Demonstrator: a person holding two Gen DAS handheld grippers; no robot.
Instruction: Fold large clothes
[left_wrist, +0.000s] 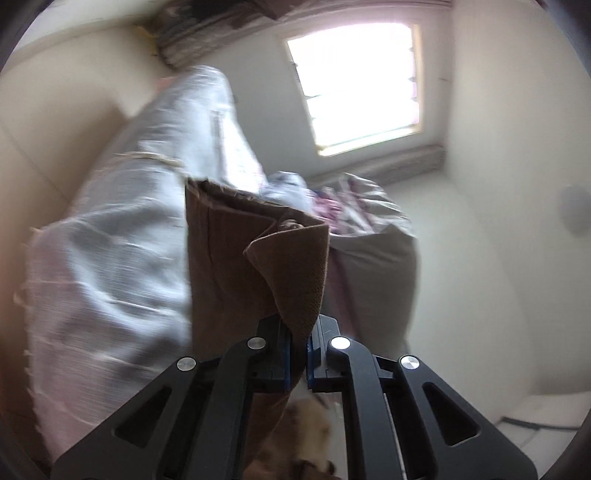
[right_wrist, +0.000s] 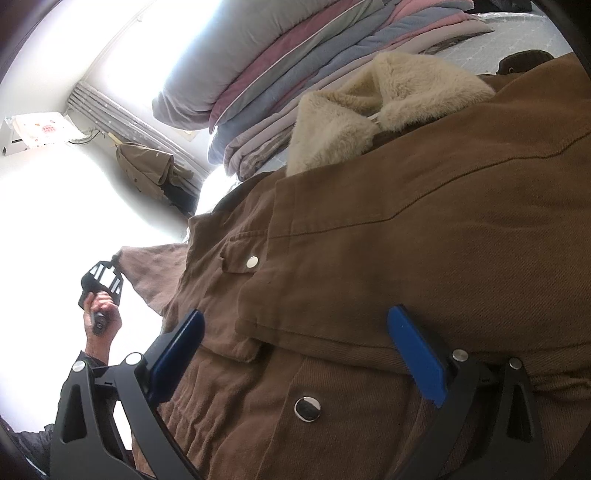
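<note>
A brown jacket (right_wrist: 406, 240) with a cream fur collar (right_wrist: 369, 110) and metal snaps lies spread on the bed, filling the right wrist view. My right gripper (right_wrist: 295, 332) is open over its front, with the blue fingers (right_wrist: 417, 358) wide apart on either side of a pocket flap. In the left wrist view my left gripper (left_wrist: 299, 347) is shut on a folded edge of the brown jacket (left_wrist: 236, 258), held up in the air. In the right wrist view the left gripper (right_wrist: 116, 256) pinches a jacket corner off to the left.
Folded quilts (right_wrist: 280, 74) are stacked behind the collar. An olive coat (right_wrist: 147, 166) hangs on the far wall below an air conditioner (right_wrist: 37, 133). A person's hand (right_wrist: 101, 314) holds the left gripper's handle. Pale bedding (left_wrist: 129, 221) and a bright window (left_wrist: 354, 85) show in the left wrist view.
</note>
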